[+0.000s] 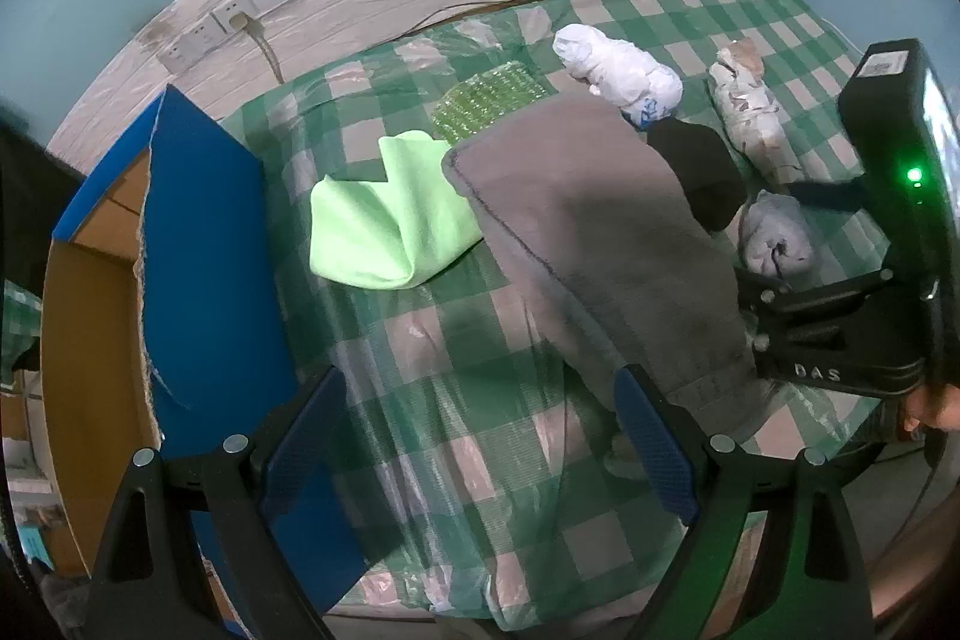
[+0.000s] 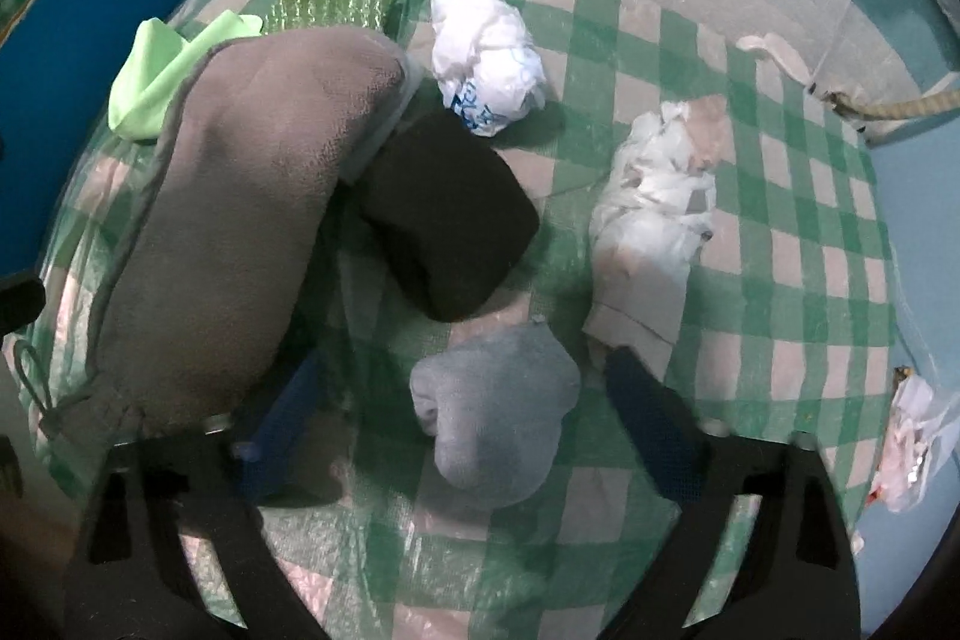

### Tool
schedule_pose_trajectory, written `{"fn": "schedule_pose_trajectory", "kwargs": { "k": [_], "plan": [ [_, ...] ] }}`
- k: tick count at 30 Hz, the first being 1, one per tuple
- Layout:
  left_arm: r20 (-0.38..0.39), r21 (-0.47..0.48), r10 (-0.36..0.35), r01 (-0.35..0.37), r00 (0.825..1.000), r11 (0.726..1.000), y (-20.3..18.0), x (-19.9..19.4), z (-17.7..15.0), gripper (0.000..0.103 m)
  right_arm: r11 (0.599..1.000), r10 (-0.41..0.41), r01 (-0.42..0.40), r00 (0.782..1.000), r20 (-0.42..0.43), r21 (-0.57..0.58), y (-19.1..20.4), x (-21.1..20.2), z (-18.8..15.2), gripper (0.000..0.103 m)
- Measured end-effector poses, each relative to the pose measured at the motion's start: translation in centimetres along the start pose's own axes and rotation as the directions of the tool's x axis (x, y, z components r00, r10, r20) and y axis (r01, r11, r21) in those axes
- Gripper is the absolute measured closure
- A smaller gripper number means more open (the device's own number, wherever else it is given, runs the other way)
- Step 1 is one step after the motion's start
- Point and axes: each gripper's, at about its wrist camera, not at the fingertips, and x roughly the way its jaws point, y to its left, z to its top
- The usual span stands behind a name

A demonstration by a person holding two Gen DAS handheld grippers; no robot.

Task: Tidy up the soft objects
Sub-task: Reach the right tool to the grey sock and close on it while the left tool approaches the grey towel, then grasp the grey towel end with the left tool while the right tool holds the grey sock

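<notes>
Both hand-held grippers, left (image 1: 480, 451) and right (image 2: 465, 436), are standing spread; the grey towel (image 2: 240, 220) is hiding the right one's ten-o'clock finger and overlapping the black cloth (image 2: 447, 220).

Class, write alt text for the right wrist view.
The open right gripper straddles a rolled grey sock on a green checked tablecloth. Beyond lie a dark sock, a grey towel and crumpled white bags.
</notes>
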Motion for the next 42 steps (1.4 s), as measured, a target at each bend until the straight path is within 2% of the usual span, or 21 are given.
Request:
{"fn": "schedule_pose_trajectory", "kwargs": {
  "k": [2,4,5,9,16,29,39,42],
  "plan": [
    [-0.001,0.004,-0.001,0.001,1.000,1.000,-0.3,-0.1,0.2,0.011,1.000,0.029,-0.029,0.999,-0.025,0.002,-0.1,0.7,-0.2,0.032],
    [0.000,0.008,-0.001,0.001,1.000,1.000,-0.7,-0.2,0.4,0.011,0.999,0.033,-0.034,0.999,-0.038,-0.004,-0.2,1.1,-0.4,0.044],
    [0.000,0.011,0.000,0.000,1.000,1.000,-0.8,-0.3,0.4,0.011,1.000,0.028,-0.029,0.999,-0.043,-0.012,-0.2,1.2,-0.6,0.054],
    [0.006,0.033,0.008,-0.008,1.000,0.999,-1.7,-0.4,0.8,0.011,0.998,0.062,-0.063,0.997,-0.041,-0.010,-0.7,0.9,-0.9,0.067],
    [-0.013,0.056,0.028,-0.028,1.000,0.998,-3.1,0.3,1.1,0.011,0.998,0.054,-0.055,0.998,-0.038,-0.040,-1.2,-0.4,-1.1,0.071],
    [-0.025,0.069,0.020,-0.018,0.999,0.997,-6.2,0.4,2.4,0.011,0.999,0.019,-0.020,1.000,-0.012,-0.039,-2.8,-1.6,-2.0,0.071],
    [-0.076,0.029,-0.010,0.012,0.997,1.000,-7.7,2.3,3.5,0.011,0.999,0.040,-0.040,0.999,0.002,-0.012,-5.5,-1.4,-2.3,0.071],
    [-0.105,0.024,0.002,0.000,0.994,1.000,-8.0,3.5,3.5,0.011,0.999,0.045,-0.045,0.999,0.005,-0.010,-5.7,-1.5,-2.3,0.071]
  ]
}}
